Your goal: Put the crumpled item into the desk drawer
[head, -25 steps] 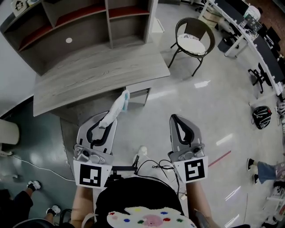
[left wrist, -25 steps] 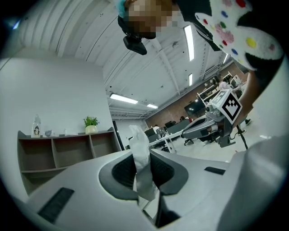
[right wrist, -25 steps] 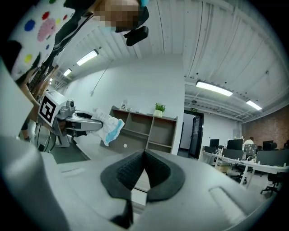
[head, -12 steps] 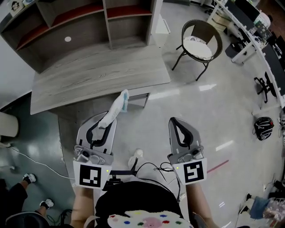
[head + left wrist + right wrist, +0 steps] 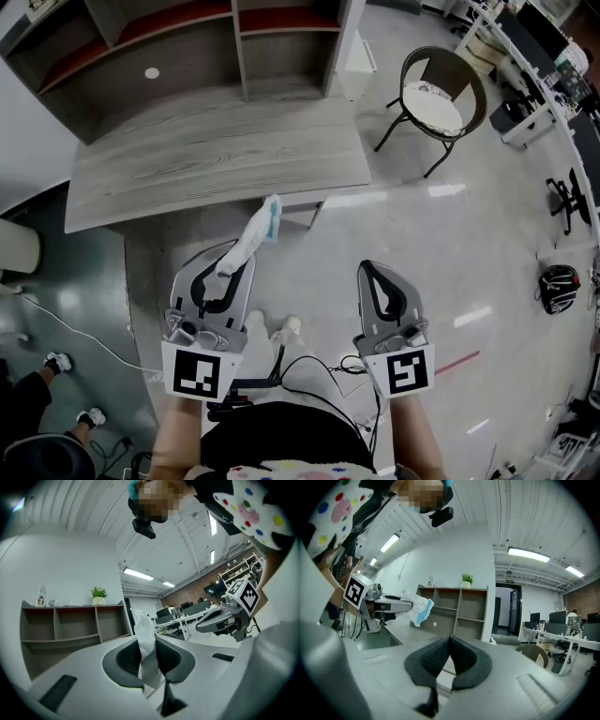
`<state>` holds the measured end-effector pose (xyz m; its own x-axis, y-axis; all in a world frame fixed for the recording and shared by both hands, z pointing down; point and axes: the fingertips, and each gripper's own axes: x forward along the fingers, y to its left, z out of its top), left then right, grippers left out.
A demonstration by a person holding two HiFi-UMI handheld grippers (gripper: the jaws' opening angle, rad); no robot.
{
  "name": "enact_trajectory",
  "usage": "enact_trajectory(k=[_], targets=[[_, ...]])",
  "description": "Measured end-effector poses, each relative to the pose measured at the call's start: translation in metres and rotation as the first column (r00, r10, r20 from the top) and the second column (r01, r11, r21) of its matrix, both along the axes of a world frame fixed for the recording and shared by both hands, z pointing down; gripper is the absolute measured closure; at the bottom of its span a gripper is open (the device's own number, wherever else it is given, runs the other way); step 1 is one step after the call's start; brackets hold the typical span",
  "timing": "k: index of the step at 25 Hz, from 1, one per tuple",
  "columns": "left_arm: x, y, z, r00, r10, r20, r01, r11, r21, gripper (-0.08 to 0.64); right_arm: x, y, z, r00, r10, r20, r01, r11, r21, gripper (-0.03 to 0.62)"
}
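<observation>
Head view: moved nearer the table [image 5: 216, 150] than a second ago. Now holding the crumpled item [image 5: 251, 234] clamped in the left claw [image 5: 228, 270], with its tip at the table's front edge (not over the top). Keeping the right claw [image 5: 370, 274] closed on nothing. Probably next: opening the drawer with that free claw.

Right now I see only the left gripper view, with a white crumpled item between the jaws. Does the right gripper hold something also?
Observer: No. In the right gripper view the right gripper has its jaws together, nothing between.
Operator: Is the item all white?
Observer: No. The right gripper view shows a blue patch at the crumpled item's far end.
Operator: Where is the desk?
Observer: The head view shows the desk just ahead of the left gripper, the item's tip near its front edge.
</observation>
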<state>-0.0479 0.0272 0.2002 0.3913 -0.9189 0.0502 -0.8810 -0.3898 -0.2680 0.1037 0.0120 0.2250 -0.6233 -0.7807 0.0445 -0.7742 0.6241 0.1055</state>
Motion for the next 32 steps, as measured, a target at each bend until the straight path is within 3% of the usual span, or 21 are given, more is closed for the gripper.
enact_trajectory(k=[7, 15, 24, 32], targets=[[0.000, -0.019, 0.028, 0.999, 0.041, 0.005, -0.040, 0.998, -0.043, 0.505, -0.011, -0.014, 0.037, 0.999, 0.004, 0.037, -0.002, 0.998, -0.067, 0.583], [-0.012, -0.042, 0.068, 0.995, 0.097, 0.037, -0.094, 0.991, -0.092, 0.505, -0.041, -0.042, 0.089, 0.996, -0.078, 0.041, 0.082, 0.991, -0.105, 0.583], [-0.029, -0.056, 0.138, 0.990, 0.129, 0.060, -0.118, 0.979, -0.164, 0.505, -0.078, -0.078, 0.164, 0.976, -0.084, 0.202, 0.128, 0.968, -0.217, 0.583], [-0.028, -0.061, 0.203, 0.968, 0.208, 0.138, -0.178, 0.962, -0.206, 0.505, -0.086, -0.099, 0.238, 0.924, -0.053, 0.379, 0.173, 0.941, -0.292, 0.583]])
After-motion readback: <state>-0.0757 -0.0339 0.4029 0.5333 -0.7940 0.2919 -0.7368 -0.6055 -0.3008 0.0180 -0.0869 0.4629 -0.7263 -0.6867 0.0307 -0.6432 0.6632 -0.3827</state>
